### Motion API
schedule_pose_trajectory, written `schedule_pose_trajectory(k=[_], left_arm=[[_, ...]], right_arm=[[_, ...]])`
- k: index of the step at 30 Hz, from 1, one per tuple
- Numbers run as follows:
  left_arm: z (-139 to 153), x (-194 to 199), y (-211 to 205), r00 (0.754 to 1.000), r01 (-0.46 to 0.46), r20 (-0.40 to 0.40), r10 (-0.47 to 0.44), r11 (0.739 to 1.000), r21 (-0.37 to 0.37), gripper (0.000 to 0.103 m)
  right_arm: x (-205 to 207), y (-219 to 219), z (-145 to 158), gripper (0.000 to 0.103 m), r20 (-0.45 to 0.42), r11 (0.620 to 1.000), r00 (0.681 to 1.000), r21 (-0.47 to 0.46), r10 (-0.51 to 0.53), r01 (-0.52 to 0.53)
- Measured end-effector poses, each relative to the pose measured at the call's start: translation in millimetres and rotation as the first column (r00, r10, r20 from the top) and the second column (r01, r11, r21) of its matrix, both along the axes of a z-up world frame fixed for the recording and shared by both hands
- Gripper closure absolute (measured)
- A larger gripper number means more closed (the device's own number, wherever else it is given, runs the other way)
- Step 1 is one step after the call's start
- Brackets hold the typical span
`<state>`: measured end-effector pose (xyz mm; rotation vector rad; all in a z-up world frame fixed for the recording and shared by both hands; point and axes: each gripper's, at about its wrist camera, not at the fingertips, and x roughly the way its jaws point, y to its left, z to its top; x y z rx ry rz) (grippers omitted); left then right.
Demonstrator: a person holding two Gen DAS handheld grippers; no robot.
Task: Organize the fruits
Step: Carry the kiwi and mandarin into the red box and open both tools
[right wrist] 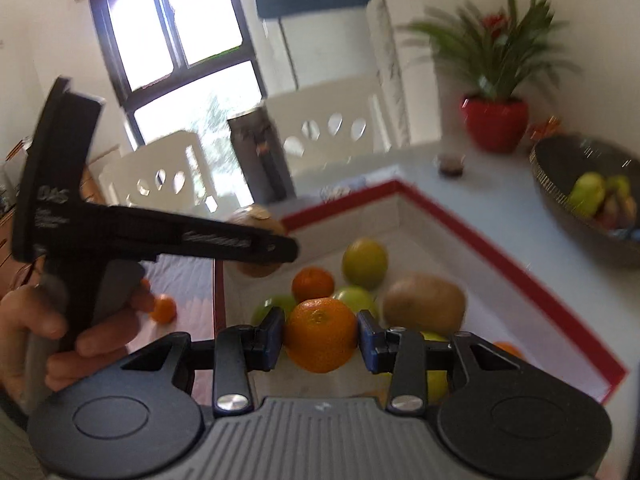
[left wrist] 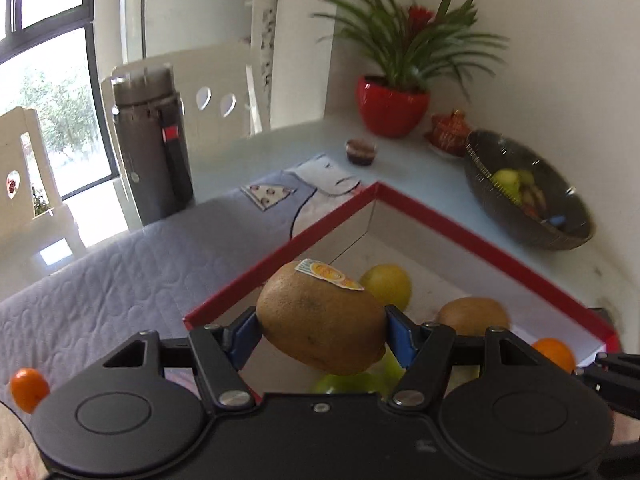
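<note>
**A:** Pale blue tabletop (left wrist: 420, 168), white wall behind, a red-potted plant (left wrist: 394, 106) in the corner and a dark bowl (left wrist: 532, 216) beside it that already holds some fruit. You're working out of the red-rimmed box (left wrist: 460, 220) in front of you.

**B:** So where do my two grippers stand?

**A:** Your left gripper (left wrist: 322, 330) has its jaws spread wide but pinching a kiwi (left wrist: 320, 320), the one with the sticker, held above the box. Your right gripper (right wrist: 322, 334) is pinching a mandarin (right wrist: 322, 334) between its blue pads (right wrist: 274, 334), also lifted clear of the fruit below.

**B:** What's left in the box?

**A:** Another kiwi (right wrist: 424, 302), a second mandarin (right wrist: 312, 284), a yellow-green fruit (right wrist: 365, 263) and a few green ones (right wrist: 354, 298). One small orange fruit (right wrist: 163, 310) lies outside on the quilted cloth (left wrist: 120, 264).

**B:** Which step would you call this?

**A:** Carrying, I'd say: both picks look made and nothing is set down yet. The dark bowl seems the likely place, though that's a guess. Next you'd need to bring each fruit over its spot, lower it until it rests, then ease the jaws apart. Round fruit rolls, so release low, and keep your two grippers from crowding one another.
</note>
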<state>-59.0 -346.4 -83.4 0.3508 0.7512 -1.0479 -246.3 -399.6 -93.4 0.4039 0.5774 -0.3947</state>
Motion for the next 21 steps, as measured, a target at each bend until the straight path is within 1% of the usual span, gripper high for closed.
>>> schedule_pose_trajectory(k=[6,9,10,12,14,17,19,21], left_arm=[[-18,8,-12,1.000,-0.003,-0.003,0.003,0.998,0.070,0.024],[-21,4,-14,0.998,0.009,0.056,-0.015,0.994,0.105,0.024],[-22,2,-16,0.997,0.013,0.071,-0.021,0.993,0.119,0.024],[-23,0,-18,0.995,0.016,0.092,-0.029,0.990,0.137,0.024],[-23,-1,-18,0.994,0.022,0.100,-0.036,0.990,0.141,0.024],[-23,-1,-17,0.995,0.026,0.097,-0.039,0.990,0.136,0.023],[-21,-2,-15,0.995,0.022,0.097,-0.035,0.990,0.136,0.023],[-17,-6,-12,0.994,0.020,0.108,-0.035,0.991,0.129,0.023]], right_arm=[[17,-3,-16,0.062,-0.085,0.999,0.996,-0.018,0.032,-0.033],[23,0,-21,0.062,-0.114,0.998,0.992,-0.012,0.052,-0.054],[23,2,-21,0.062,-0.120,0.998,0.991,-0.026,0.056,-0.059],[27,7,-23,0.062,-0.166,0.996,0.985,-0.062,0.050,-0.061],[29,8,-25,0.061,-0.195,0.995,0.980,-0.080,0.048,-0.064],[28,6,-26,0.060,-0.187,0.996,0.981,-0.065,0.046,-0.059],[25,5,-25,0.056,-0.174,0.998,0.984,-0.045,0.035,-0.044],[21,5,-23,0.055,-0.168,0.999,0.986,-0.042,0.025,-0.033]])
